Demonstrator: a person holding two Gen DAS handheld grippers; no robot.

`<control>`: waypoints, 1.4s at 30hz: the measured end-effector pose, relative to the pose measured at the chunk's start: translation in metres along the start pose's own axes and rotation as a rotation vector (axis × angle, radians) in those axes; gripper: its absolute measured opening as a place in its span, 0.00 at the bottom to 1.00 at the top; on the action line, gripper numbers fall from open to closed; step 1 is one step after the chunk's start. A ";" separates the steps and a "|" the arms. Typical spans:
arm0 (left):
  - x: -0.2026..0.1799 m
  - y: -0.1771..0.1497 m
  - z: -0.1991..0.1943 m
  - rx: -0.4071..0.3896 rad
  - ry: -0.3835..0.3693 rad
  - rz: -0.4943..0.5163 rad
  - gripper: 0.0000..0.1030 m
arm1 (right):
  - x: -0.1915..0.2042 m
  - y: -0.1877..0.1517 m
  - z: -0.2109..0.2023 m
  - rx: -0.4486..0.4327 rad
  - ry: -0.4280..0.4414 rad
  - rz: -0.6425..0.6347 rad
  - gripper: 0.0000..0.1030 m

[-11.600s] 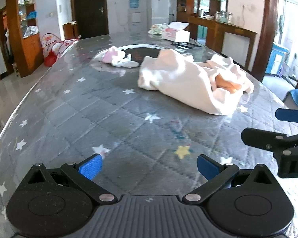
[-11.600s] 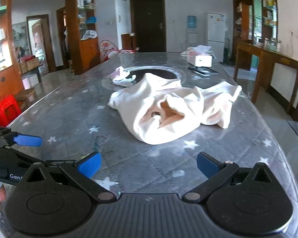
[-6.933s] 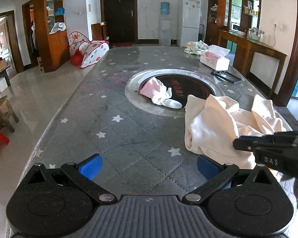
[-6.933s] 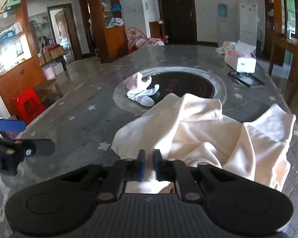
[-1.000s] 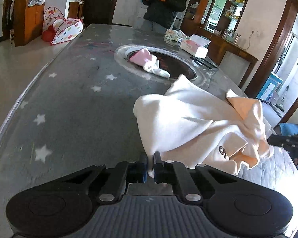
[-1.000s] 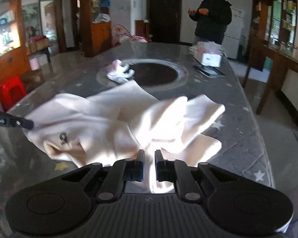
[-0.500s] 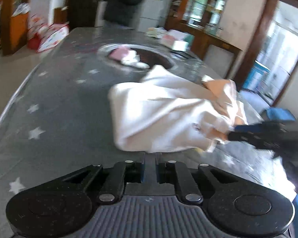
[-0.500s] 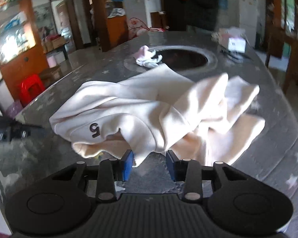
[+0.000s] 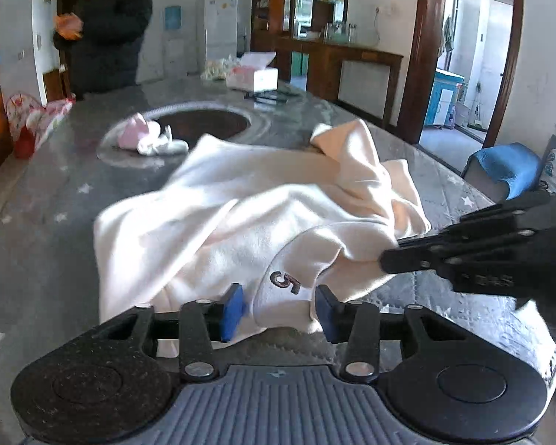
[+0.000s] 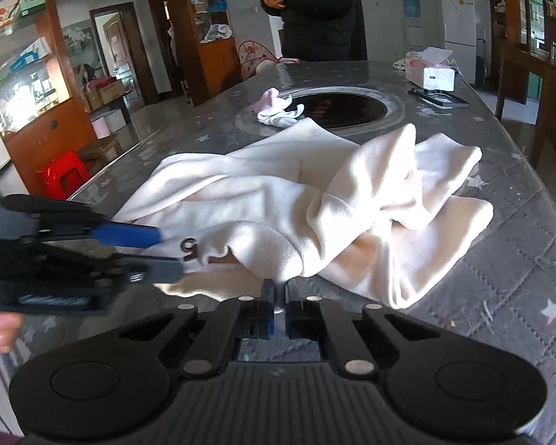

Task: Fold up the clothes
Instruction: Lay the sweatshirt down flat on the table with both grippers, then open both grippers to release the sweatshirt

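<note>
A cream garment point(image 9: 241, 215) with a dark "5" mark point(image 9: 285, 281) lies crumpled on the grey star-patterned table point(image 9: 48, 200). My left gripper point(image 9: 280, 311) is open, its blue pads on either side of the garment's near edge by the "5". My right gripper point(image 10: 277, 302) is shut on a fold of the garment's near edge point(image 10: 278, 259). It shows in the left wrist view point(image 9: 389, 259) pinching cloth at the right. The left gripper shows open in the right wrist view point(image 10: 163, 252) at the "5" point(image 10: 189, 246).
A small pink and white cloth point(image 9: 148, 141) lies by the round dark inset point(image 9: 204, 122) in the table. A tissue box point(image 10: 430, 74) and a flat black item point(image 10: 437, 98) sit at the far end. A person in black point(image 10: 318, 11) stands behind the table.
My left gripper has opened and now straddles the edge with the "5". My right gripper has shut on the garment's near fold. The garment has shifted slightly toward me.
</note>
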State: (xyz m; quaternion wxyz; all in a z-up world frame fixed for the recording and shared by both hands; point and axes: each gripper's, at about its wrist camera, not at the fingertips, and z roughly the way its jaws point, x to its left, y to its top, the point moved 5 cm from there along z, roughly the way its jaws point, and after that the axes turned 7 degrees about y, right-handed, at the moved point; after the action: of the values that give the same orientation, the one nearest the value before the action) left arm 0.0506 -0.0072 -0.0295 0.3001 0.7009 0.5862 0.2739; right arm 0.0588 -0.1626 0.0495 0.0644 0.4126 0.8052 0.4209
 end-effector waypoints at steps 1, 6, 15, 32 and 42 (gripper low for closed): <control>0.000 0.000 0.003 0.009 -0.008 -0.002 0.34 | 0.001 -0.001 -0.003 0.002 0.001 -0.007 0.04; -0.003 -0.005 0.002 0.026 -0.035 0.023 0.20 | 0.005 -0.008 -0.013 0.026 0.010 -0.031 0.04; -0.019 -0.022 -0.018 0.066 -0.126 0.102 0.16 | 0.019 -0.035 -0.036 0.094 0.033 -0.073 0.04; -0.045 -0.050 -0.056 0.112 -0.254 0.204 0.21 | 0.011 -0.033 -0.112 0.050 0.041 -0.085 0.16; -0.046 -0.030 -0.068 0.069 -0.292 0.171 0.22 | -0.045 0.012 -0.075 -0.034 -0.090 -0.013 0.24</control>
State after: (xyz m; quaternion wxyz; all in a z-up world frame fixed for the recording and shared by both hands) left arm -0.0271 -0.0421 -0.0078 0.3333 0.7907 0.4835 0.1732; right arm 0.0613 -0.2380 0.0949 0.1105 0.4247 0.7970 0.4151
